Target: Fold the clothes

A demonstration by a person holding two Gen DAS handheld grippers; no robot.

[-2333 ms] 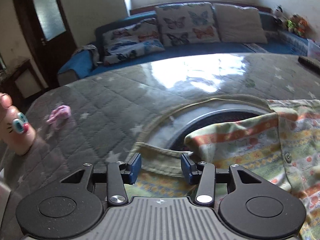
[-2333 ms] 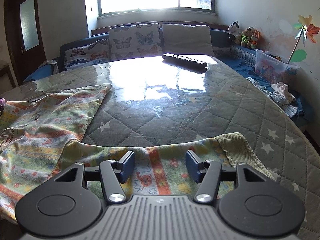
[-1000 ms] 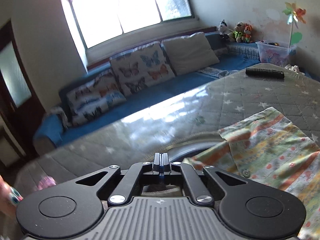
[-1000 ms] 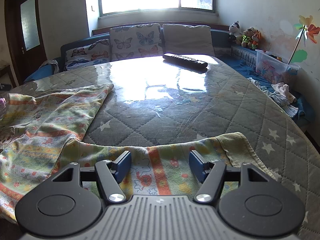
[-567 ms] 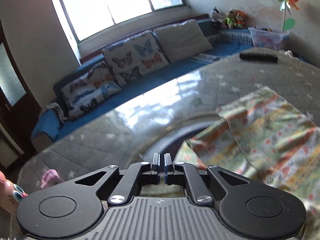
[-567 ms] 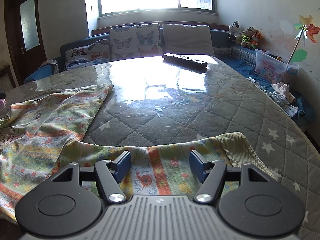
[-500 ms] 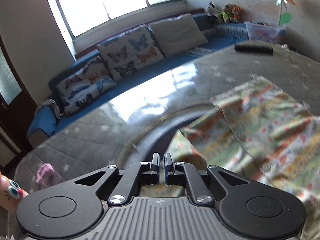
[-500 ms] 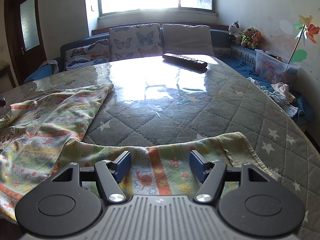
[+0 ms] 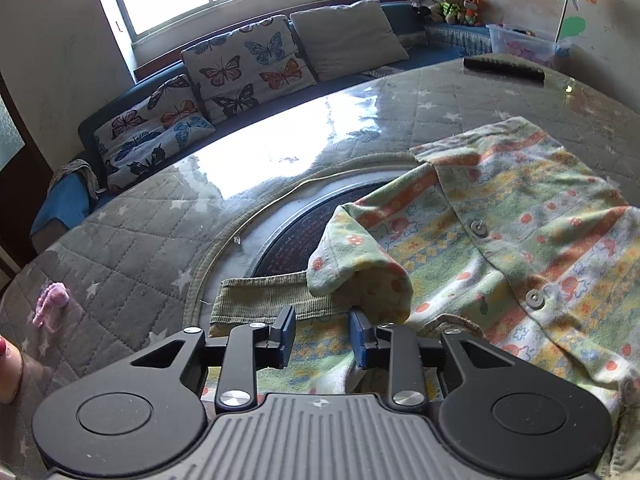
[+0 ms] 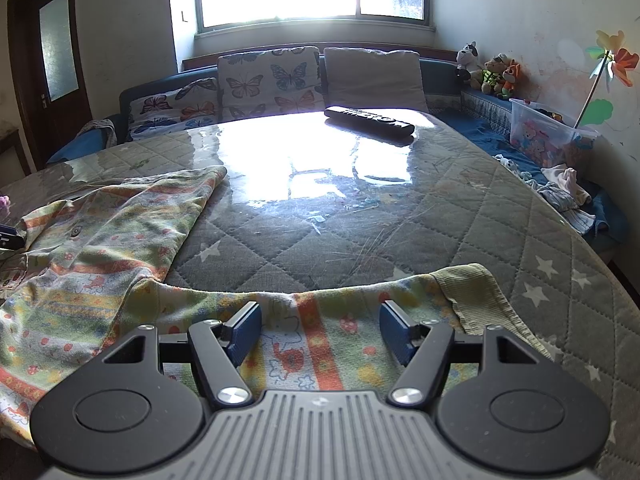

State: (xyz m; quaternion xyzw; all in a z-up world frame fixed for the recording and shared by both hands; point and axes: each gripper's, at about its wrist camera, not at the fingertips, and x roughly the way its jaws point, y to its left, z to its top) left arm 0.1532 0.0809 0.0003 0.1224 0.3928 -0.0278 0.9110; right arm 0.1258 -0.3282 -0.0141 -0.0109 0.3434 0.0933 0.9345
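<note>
Patterned baby garment (image 9: 520, 216) lies spread on the quilted grey tabletop (image 10: 360, 216), which has a glossy clear cover w/ window glare. Left gripper (image 9: 322, 334): fingers spread, nothing pinched; they sit just above the garment's sleeve, w/ the ribbed olive cuff (image 9: 260, 298) lying flat just ahead of the fingers. A fold of sleeve fabric is humped up right by the right-hand finger, partly over the cuff. Two buttons show on the garment front in the left wrist view. Part of the sleeve & cuff rest over a round dark inset (image 9: 296, 236) in the tabletop. Right gripper (image 10: 320, 330): fingers spread wide, empty, low over the other sleeve (image 10: 312, 320), whose ribbed cuff (image 10: 476, 296) lies to the right of the fingers. Garment body (image 10: 100, 240) stretches off to the left in the right wrist view. Black remote (image 10: 368, 119) sits at the far side of the tabletop, well apart from the garment. Small pink item (image 9: 50, 302) on the tabletop at left, apart from the cuff.
</note>
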